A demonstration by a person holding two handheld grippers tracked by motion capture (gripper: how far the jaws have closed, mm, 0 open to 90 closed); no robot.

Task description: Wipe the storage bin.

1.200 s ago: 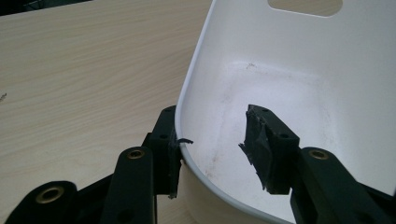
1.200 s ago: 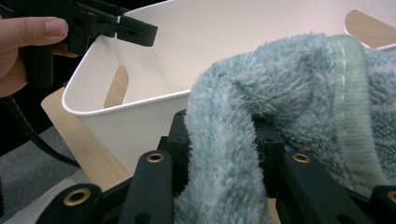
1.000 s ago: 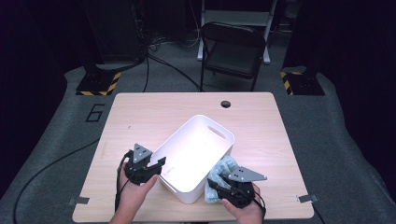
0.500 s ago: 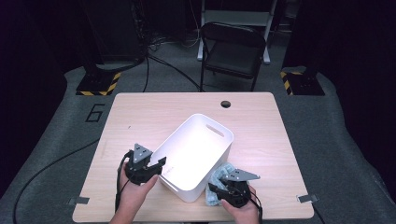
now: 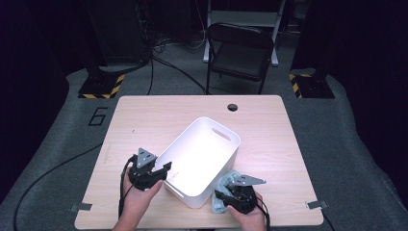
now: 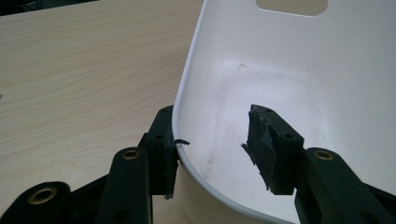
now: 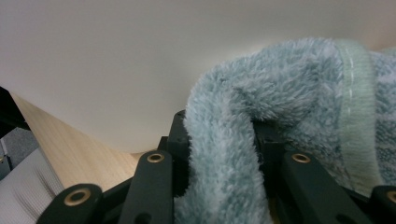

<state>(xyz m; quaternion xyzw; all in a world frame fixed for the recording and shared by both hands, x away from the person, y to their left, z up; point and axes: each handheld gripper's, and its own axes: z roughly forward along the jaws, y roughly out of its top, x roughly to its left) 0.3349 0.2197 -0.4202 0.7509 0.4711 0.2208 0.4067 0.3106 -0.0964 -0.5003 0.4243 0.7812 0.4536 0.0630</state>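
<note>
A white plastic bin (image 5: 211,121) sits askew in the middle of the wooden table (image 5: 154,115). My left gripper (image 5: 161,171) is open at the bin's near left corner. In the left gripper view its jaws straddle the bin's rim (image 6: 180,135): one jaw touches the outside, the other hangs inside, clear of the wall. My right gripper (image 5: 231,193) is by the bin's near right side, shut on a fluffy teal towel (image 5: 233,175). The right gripper view has the towel (image 7: 261,93) bunched between the jaws, right against the bin's outer wall (image 7: 140,56).
A black folding chair (image 5: 240,53) stands beyond the table's far edge. A round cable hole (image 5: 233,107) is near the far edge. Tape tabs (image 5: 315,204) mark the front corners. Bare tabletop lies left of and behind the bin.
My right gripper has shifted slightly with the towel, staying beside the bin's near right side. The left gripper and the bin have held still.
</note>
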